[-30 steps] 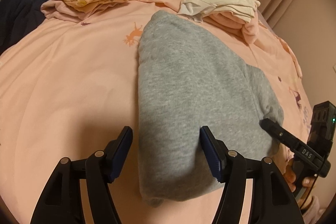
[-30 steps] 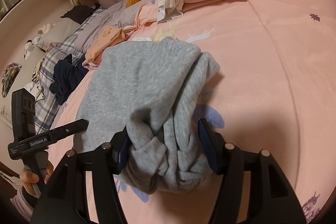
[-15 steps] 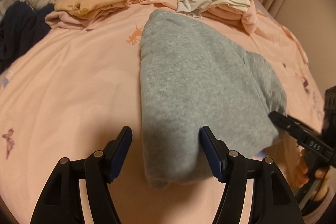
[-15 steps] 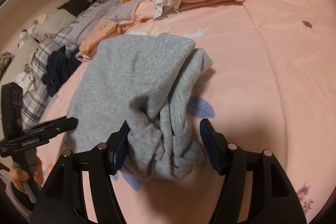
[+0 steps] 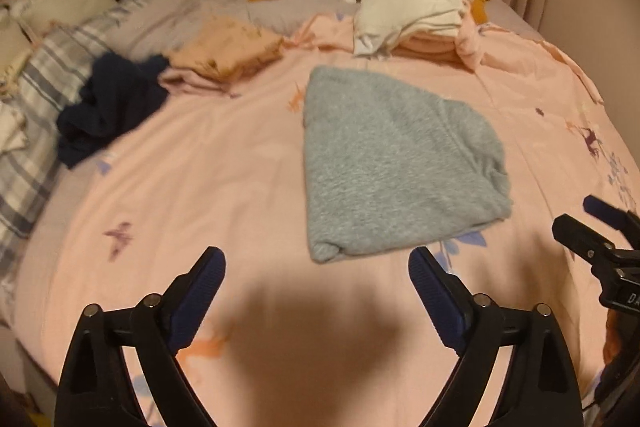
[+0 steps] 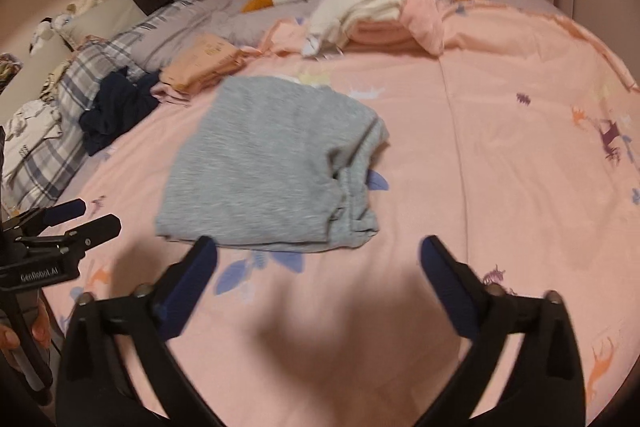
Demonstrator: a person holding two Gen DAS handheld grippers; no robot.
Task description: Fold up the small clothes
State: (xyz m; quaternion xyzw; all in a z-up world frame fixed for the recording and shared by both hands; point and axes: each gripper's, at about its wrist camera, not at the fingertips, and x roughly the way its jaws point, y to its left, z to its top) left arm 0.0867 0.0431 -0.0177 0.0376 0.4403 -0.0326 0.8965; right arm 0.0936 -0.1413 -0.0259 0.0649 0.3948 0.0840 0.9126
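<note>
Left wrist view: left tool point(image 5: 316, 277) jaws just opened wide, nothing between; right tool point(image 6: 318, 257) same. Grey garment point(image 5: 392, 163) lies folded on bed point(image 5: 200, 179), clear of both. Fold looks finished; next likely fetch navy garment point(image 5: 108, 107).

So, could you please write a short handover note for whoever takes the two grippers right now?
Left gripper: open, empty; jaws have just been opening, nothing between them.
Right gripper: open, empty; jaws have just been opening, nothing between them.
Grey garment: lying folded on the pink bed cover, ahead of both grippers, touched by neither.
Done: grey garment looks folded and released; a peach folded piece and a white and pink stack sit further back.
Left: the dark navy garment lies crumpled by the plaid pillow, probably next.
</note>
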